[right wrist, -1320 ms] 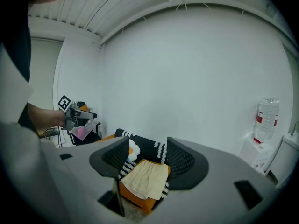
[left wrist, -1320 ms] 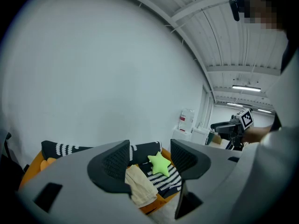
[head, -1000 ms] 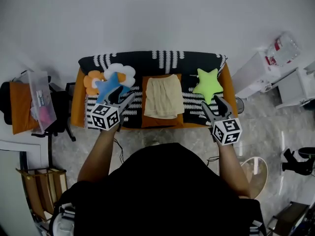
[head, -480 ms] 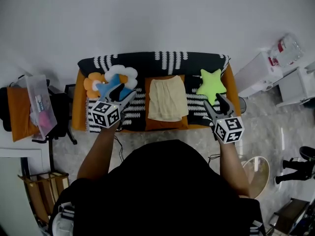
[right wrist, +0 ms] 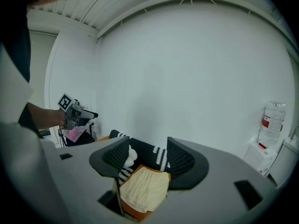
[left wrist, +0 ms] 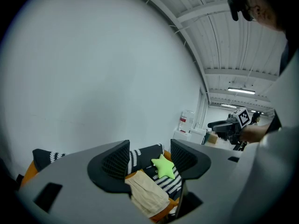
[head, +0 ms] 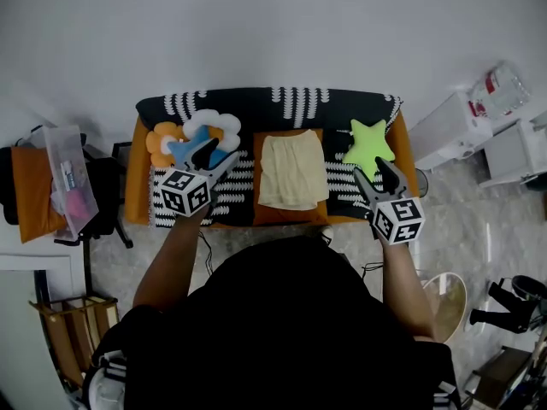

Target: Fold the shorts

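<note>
Cream shorts [head: 293,171] lie flat on an orange cushion [head: 286,214] in the middle of a sofa covered in black-and-white cloth [head: 273,108]. My left gripper [head: 216,159] hovers over the sofa's front left, open and empty, apart from the shorts. To the shorts' right, my right gripper [head: 370,172] is also open and empty, beside a green star pillow [head: 369,146]. In the left gripper view the shorts [left wrist: 147,195] and star [left wrist: 163,167] show beyond the open left gripper [left wrist: 150,158]. The right gripper view shows the shorts [right wrist: 145,188] below the open right gripper [right wrist: 145,155].
A flower-shaped pillow and a blue star pillow [head: 190,139] lie at the sofa's left end. White cabinets [head: 453,131] with a water bottle [head: 496,84] stand to the right. A chair with bags [head: 64,178] stands to the left, a wooden rack [head: 73,323] below it.
Both grippers have edged forward toward the sofa, jaws still open. The shorts have not moved.
</note>
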`<state>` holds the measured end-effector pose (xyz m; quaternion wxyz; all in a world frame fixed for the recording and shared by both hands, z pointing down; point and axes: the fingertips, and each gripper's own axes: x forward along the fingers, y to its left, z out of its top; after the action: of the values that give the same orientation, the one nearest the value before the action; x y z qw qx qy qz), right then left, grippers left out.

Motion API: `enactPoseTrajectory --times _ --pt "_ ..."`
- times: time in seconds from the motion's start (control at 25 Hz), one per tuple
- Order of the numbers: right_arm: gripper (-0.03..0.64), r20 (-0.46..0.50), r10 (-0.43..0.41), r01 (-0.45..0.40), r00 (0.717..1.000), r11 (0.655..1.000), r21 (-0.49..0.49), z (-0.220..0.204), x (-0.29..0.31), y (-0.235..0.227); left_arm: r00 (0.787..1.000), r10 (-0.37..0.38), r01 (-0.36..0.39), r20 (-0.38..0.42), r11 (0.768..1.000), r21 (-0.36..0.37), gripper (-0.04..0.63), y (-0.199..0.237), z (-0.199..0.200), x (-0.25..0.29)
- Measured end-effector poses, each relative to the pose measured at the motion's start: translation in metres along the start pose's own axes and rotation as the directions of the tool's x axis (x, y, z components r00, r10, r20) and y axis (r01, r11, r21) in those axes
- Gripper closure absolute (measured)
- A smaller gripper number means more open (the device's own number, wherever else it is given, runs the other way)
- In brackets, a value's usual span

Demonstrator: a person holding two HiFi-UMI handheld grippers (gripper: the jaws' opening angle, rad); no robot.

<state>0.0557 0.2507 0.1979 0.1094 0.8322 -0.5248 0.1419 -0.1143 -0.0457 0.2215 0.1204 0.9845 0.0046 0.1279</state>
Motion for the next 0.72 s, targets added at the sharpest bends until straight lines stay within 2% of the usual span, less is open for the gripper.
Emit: enactPoseTrajectory --times 0.32,0.72 --pt "0.354 0.016 0.021 -0.021 1.0 1.0 -0.011 0.002 0.013 -0.019 0.999 0.039 -0.039 0.008 0.999 0.018 0.302 0.006 0.007 0.001" --pt "0.354 0.008 0.126 -0.126 0.992 0.992 -0.014 0.0 0.072 -0.069 0.992 0.123 -0.123 -0.015 0.992 0.006 0.302 0.01 0.009 0.045"
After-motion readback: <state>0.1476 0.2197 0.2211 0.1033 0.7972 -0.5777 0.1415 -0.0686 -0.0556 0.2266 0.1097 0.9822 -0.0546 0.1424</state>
